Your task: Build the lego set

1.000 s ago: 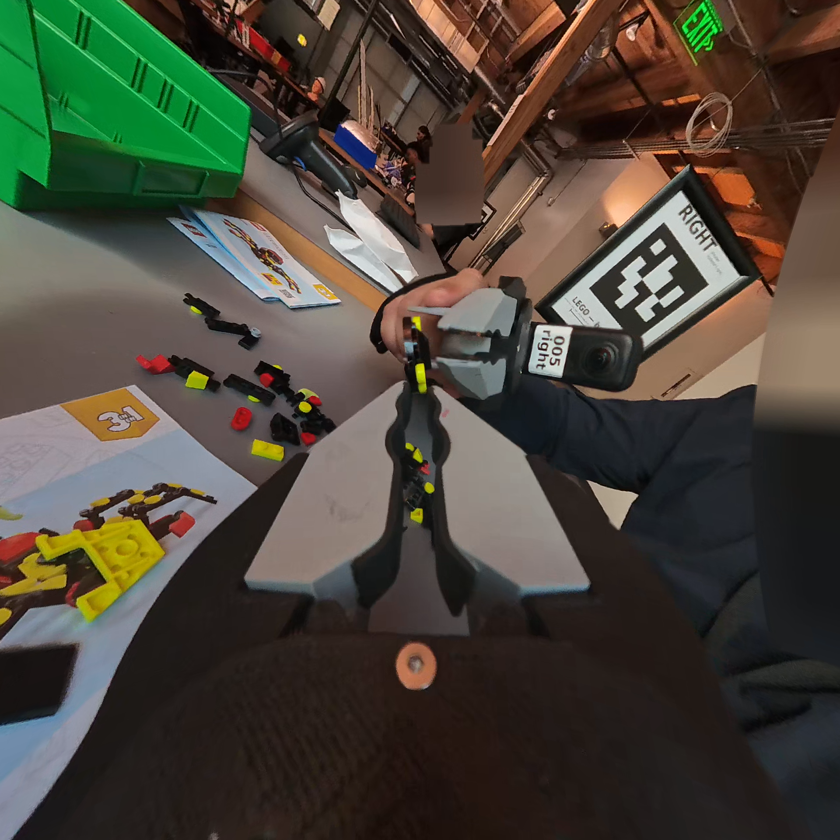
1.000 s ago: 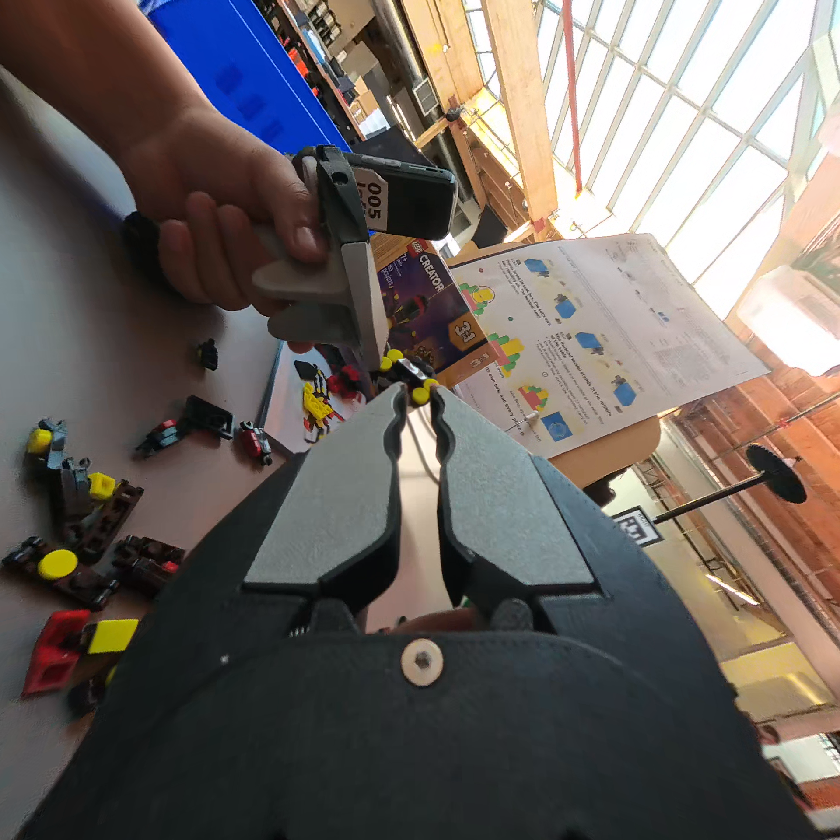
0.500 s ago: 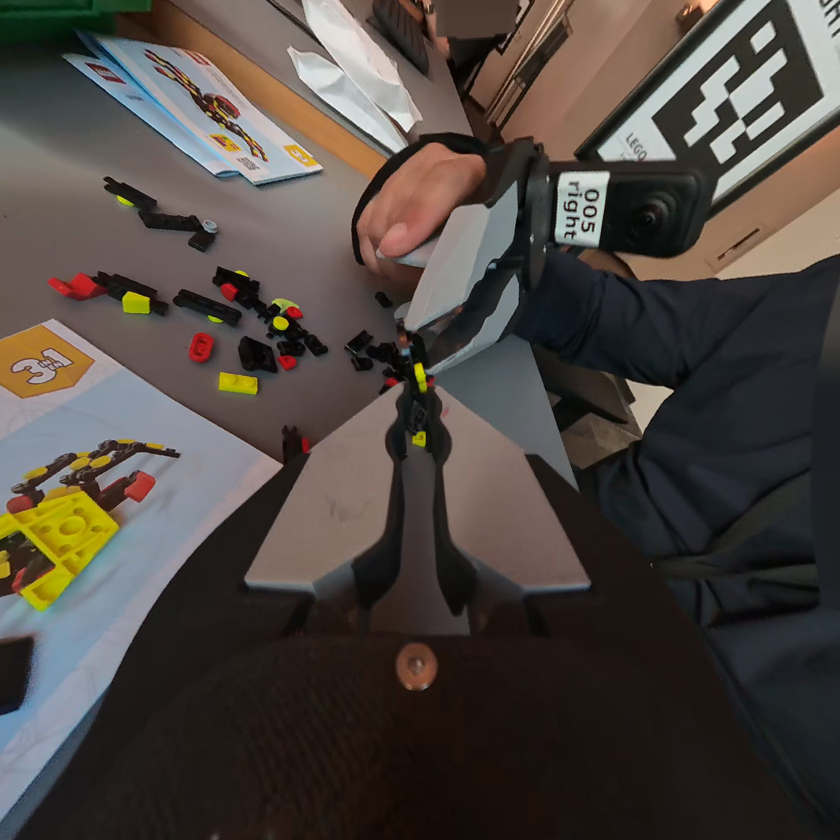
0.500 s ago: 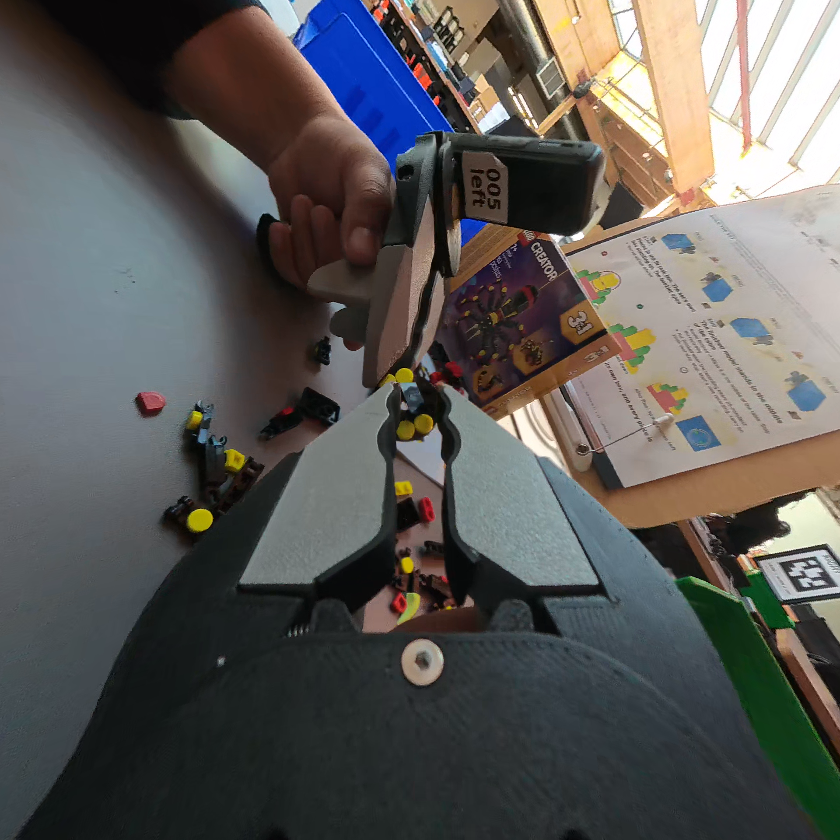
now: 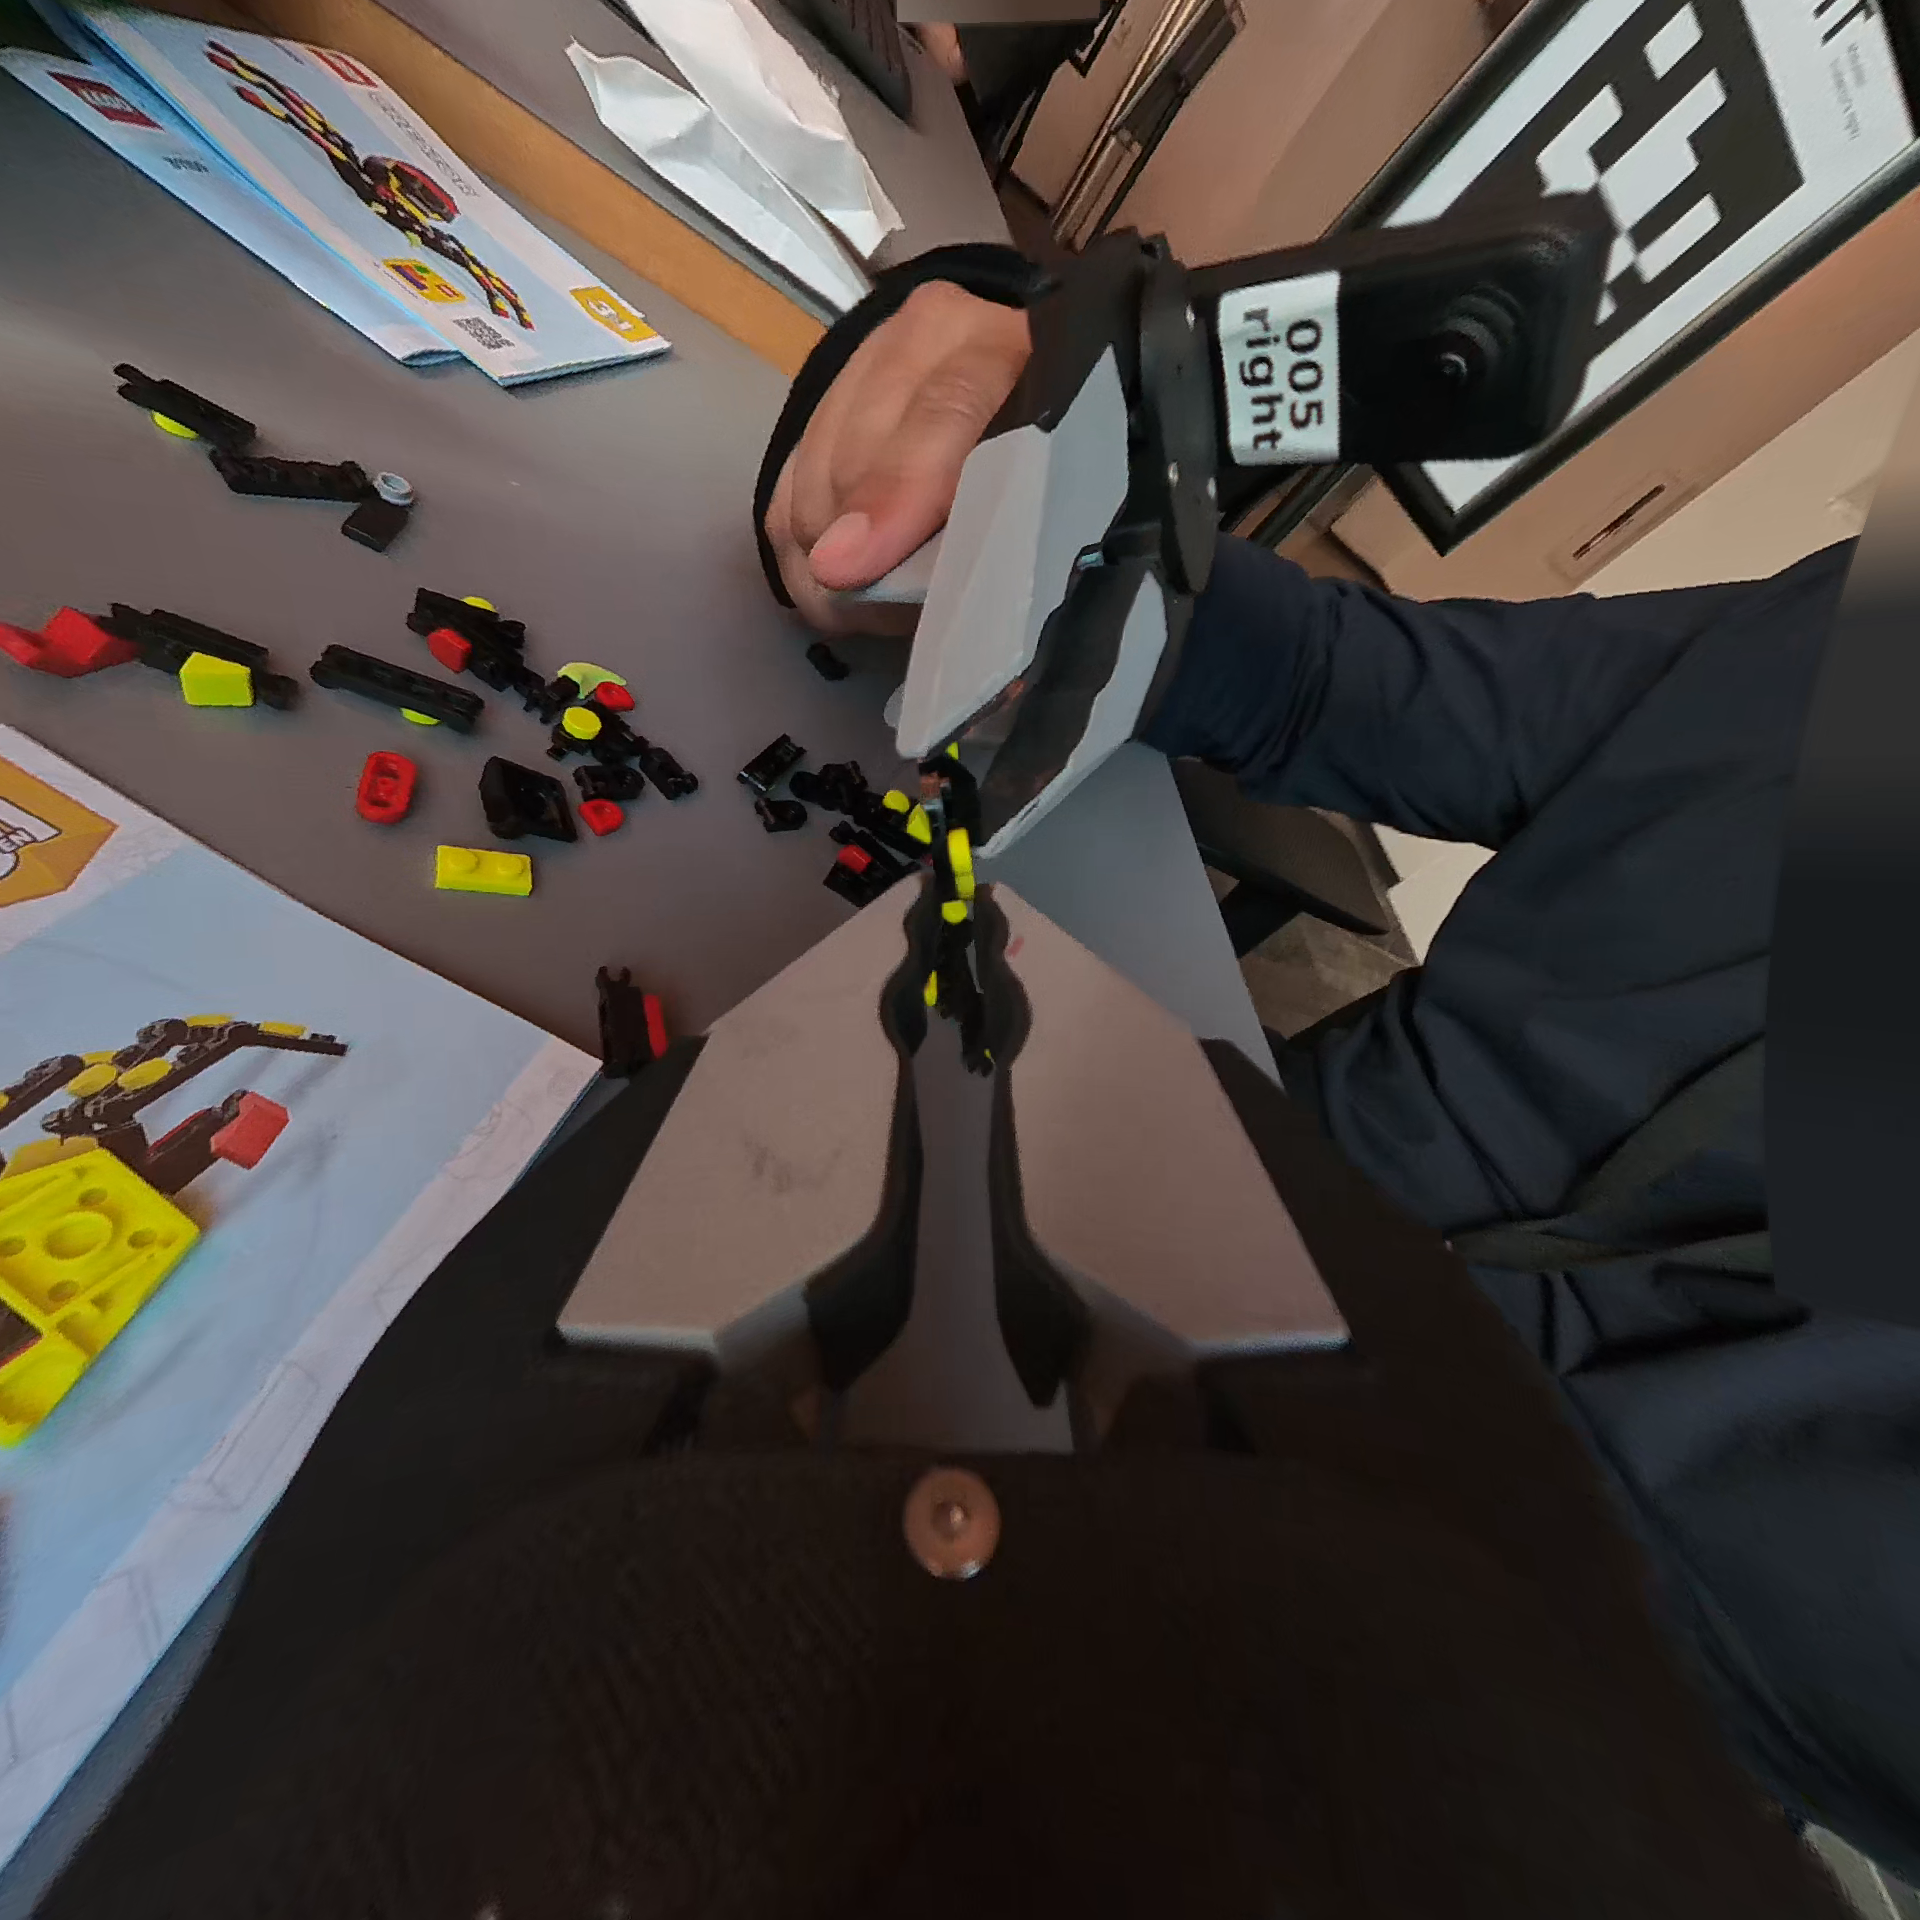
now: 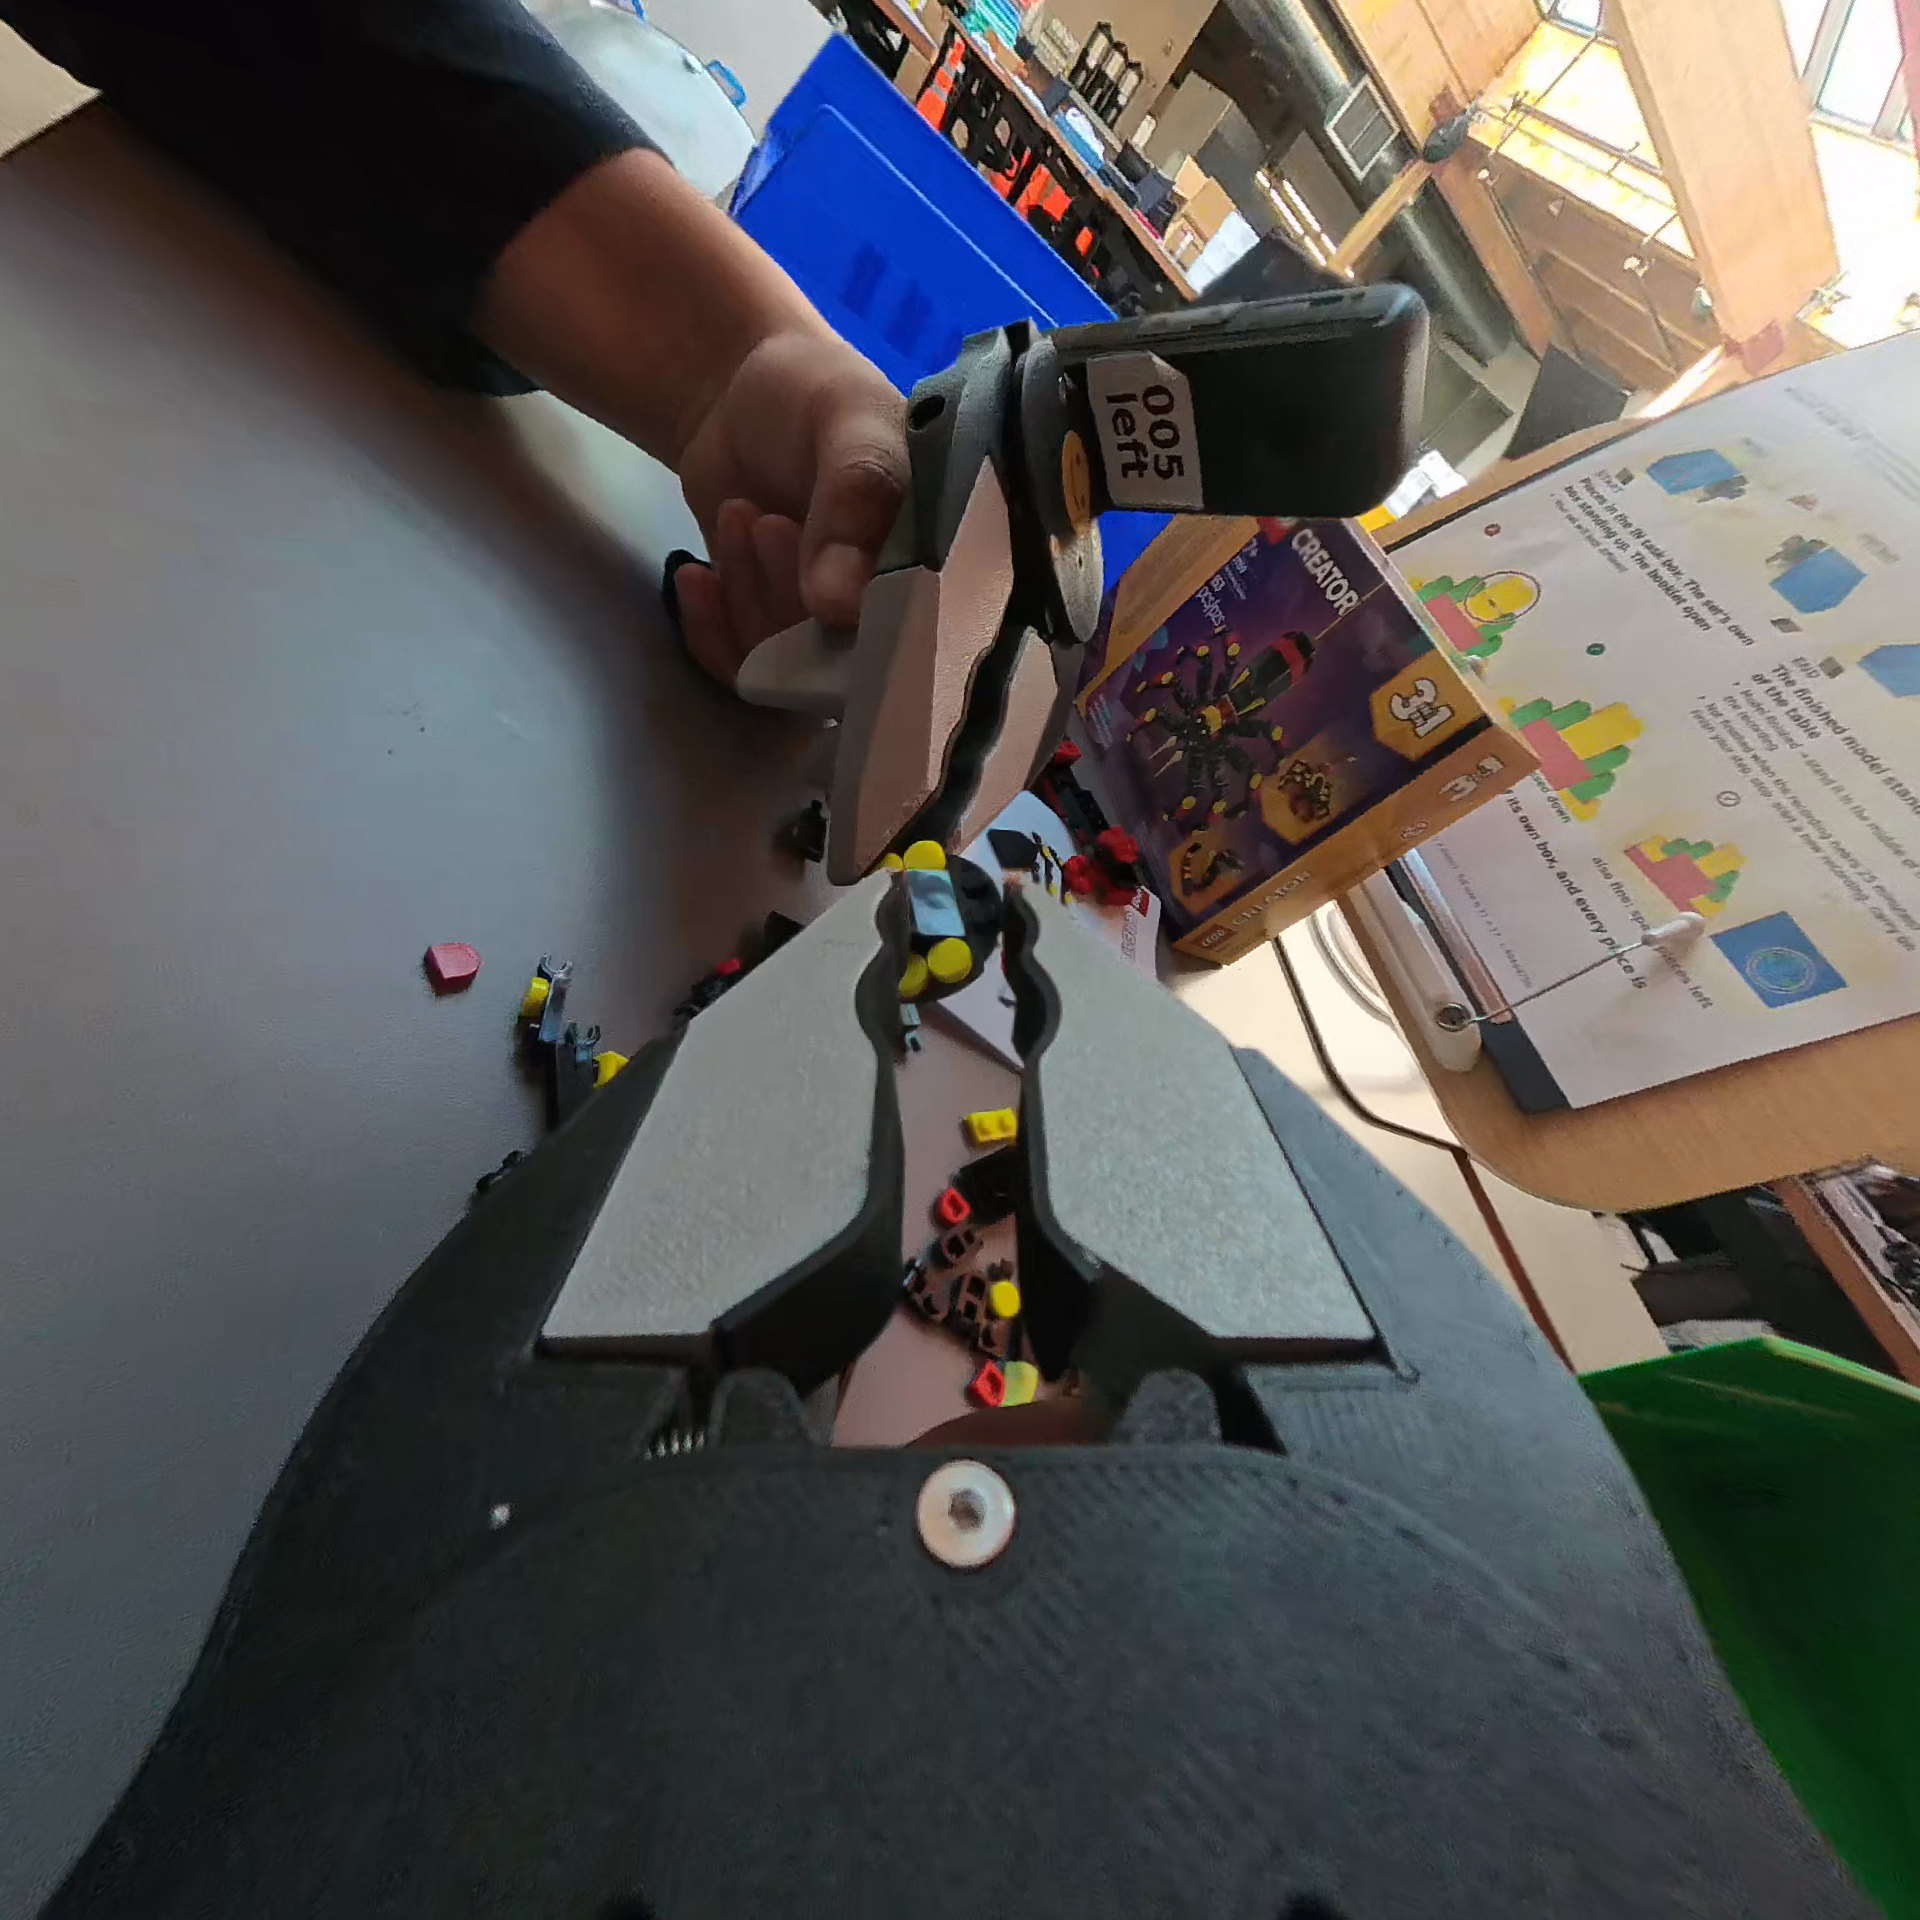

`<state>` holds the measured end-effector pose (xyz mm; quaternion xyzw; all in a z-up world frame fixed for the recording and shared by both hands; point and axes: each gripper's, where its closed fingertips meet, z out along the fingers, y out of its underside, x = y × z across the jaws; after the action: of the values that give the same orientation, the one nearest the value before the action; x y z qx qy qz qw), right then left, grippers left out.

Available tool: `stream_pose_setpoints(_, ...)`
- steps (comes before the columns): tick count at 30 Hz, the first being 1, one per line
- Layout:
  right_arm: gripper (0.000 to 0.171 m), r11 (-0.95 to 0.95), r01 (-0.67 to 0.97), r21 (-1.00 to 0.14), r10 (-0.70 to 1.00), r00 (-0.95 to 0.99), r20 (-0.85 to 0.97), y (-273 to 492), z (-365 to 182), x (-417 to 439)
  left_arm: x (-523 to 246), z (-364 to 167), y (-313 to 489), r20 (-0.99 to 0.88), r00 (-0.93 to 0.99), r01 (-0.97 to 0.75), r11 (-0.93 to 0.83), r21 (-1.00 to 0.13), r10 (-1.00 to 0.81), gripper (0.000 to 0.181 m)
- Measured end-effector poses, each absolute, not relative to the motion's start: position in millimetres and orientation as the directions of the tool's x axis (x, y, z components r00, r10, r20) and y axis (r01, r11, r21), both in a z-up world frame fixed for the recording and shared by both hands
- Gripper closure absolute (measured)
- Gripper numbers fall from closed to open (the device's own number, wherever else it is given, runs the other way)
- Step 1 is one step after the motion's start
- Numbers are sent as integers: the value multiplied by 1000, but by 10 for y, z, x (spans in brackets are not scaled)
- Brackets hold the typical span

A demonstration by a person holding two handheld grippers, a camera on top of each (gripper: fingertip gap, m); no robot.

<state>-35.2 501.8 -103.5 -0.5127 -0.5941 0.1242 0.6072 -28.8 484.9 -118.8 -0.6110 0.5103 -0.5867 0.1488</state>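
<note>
A small black Lego assembly (image 5: pixel 954 862) with yellow studs and a grey piece is clamped between the fingers of my left gripper (image 5: pixel 951 914), a little above the grey table (image 5: pixel 623 499). My right gripper (image 5: pixel 961 800) comes in from the upper right, and its tips meet the assembly's far end. In the right wrist view the assembly (image 6: pixel 940 956) sits between the tips of my right gripper (image 6: pixel 951 914). Its jaws stand apart on either side of the assembly. My left gripper (image 6: pixel 914 847) reaches down from above.
Loose black, red and yellow pieces (image 5: pixel 499 717) lie scattered on the table, among them a yellow plate (image 5: pixel 483 871). An open instruction booklet (image 5: pixel 260 1143) lies at the near left and more booklets (image 5: pixel 343 197) lie farther back. The Lego box (image 6: pixel 1299 727), a sheet on a board (image 6: pixel 1714 727) and a green bin (image 6: pixel 1766 1507) are nearby. My left and right fingertips are right by each other. From either gripper's tips it is about 9 cm to the yellow plate (image 5: pixel 483 871). The right camera catches it too, in the right wrist view (image 6: pixel 993 1118).
Both grippers have dropped closer to the table and the loose pieces. My right gripper's jaws have widened and come around the end of the assembly that my left gripper holds.
</note>
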Motion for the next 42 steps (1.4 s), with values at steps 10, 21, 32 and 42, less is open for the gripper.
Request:
stream_pose_setpoints(10,171,93,90,-992,907,402,121,5166,-697,-281,-237,-1101,5019,582,-147,-344,-510,-788,-800,179)
stream_pose_setpoints(21,171,94,262,-961,744,623,242,5616,-868,28,-230,-998,5180,641,-125,-237,-604,-761,-758,178)
stream_pose_setpoints(32,171,230,418,-879,671,586,455,5609,-942,-63,-211,-1043,5139,641,-127,-274,-594,-756,-757,178)
stream_pose_setpoints(42,171,239,432,-870,630,613,477,5683,-923,33,-207,-1052,5134,642,-126,-282,-593,-754,-756,178)
